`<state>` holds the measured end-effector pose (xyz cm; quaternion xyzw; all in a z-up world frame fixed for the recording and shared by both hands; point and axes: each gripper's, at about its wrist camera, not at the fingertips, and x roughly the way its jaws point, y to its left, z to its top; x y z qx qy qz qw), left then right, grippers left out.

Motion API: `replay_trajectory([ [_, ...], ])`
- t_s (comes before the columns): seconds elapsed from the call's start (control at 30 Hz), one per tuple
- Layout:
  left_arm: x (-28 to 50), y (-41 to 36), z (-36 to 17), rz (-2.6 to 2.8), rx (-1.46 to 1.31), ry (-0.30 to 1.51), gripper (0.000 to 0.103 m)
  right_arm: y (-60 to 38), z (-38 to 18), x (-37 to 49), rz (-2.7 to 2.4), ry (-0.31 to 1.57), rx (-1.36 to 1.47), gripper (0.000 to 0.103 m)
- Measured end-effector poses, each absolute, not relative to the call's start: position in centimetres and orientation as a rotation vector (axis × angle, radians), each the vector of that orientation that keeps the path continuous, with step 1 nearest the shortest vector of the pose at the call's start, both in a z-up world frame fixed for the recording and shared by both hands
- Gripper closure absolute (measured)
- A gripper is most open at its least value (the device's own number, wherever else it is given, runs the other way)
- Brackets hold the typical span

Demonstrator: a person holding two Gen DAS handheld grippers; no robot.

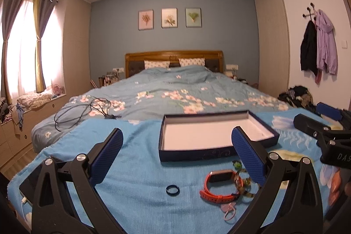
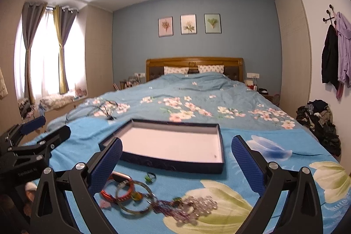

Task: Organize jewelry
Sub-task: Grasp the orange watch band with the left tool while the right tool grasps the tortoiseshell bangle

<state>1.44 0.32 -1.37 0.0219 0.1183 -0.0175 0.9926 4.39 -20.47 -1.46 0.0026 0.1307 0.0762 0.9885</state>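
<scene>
An empty dark blue box [image 1: 190, 155] with a white inside [image 2: 171, 162] lies open on the blue floral blanket. In front of it lies the jewelry: an orange watch [image 1: 216, 186], a black ring [image 1: 172, 190], a green ring [image 1: 237, 164], a pink ring [image 1: 228, 211]. The right wrist view adds a clear bangle [image 2: 135, 199] and a beaded bracelet [image 2: 193, 207]. My left gripper [image 1: 177, 155] is open above the watch and black ring. My right gripper [image 2: 176, 162] is open above the bangle and beads. Both hold nothing.
The work surface is the foot of a bed with a blue blanket [image 1: 136, 168]. Black cables [image 1: 83, 111] lie on the bed to the left. A pile of clothes [image 2: 318, 122] sits by the right wall. The other gripper shows at the right edge [image 1: 324, 135].
</scene>
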Motion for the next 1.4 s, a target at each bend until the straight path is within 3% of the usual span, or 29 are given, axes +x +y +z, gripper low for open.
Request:
replay_trajectory([
  [0.17,3.2,0.1,-3.0,-0.098,0.104,0.364,0.006,-21.4,-3.2,6.0,0.17,0.438,-0.042,0.007],
  [0.3,5.1,-0.4,-4.5,-0.15,0.135,0.469,0.007,-21.3,-4.8,7.2,0.255,0.567,-0.04,0.028],
  [0.53,8.4,-0.8,-6.8,-0.246,0.143,0.623,0.033,-18.6,-6.6,9.8,0.413,0.704,-0.049,0.062],
  [0.67,9.9,-1.1,-7.7,-0.302,0.132,0.713,0.054,-17.8,-7.8,11.3,0.458,0.81,-0.037,0.073],
  [0.8,10.7,-1.8,-8.3,-0.36,0.133,0.764,0.061,-18.0,-8.5,12.0,0.493,0.87,0.001,0.089],
  [0.83,10.7,-2.0,-8.4,-0.364,0.136,0.772,0.067,-18.1,-8.6,12.1,0.501,0.881,0.016,0.093],
  [0.87,10.9,-2.2,-8.6,-0.372,0.14,0.781,0.073,-18.2,-8.7,12.2,0.51,0.885,0.025,0.093],
  [1.17,12.0,-3.0,-9.4,-0.395,0.147,0.855,0.093,-18.8,-7.7,12.3,0.551,0.865,0.062,0.099],
  [1.4,12.7,-2.1,-8.5,-0.403,0.067,0.871,0.097,-20.6,-5.7,12.5,0.525,0.803,0.092,0.099],
])
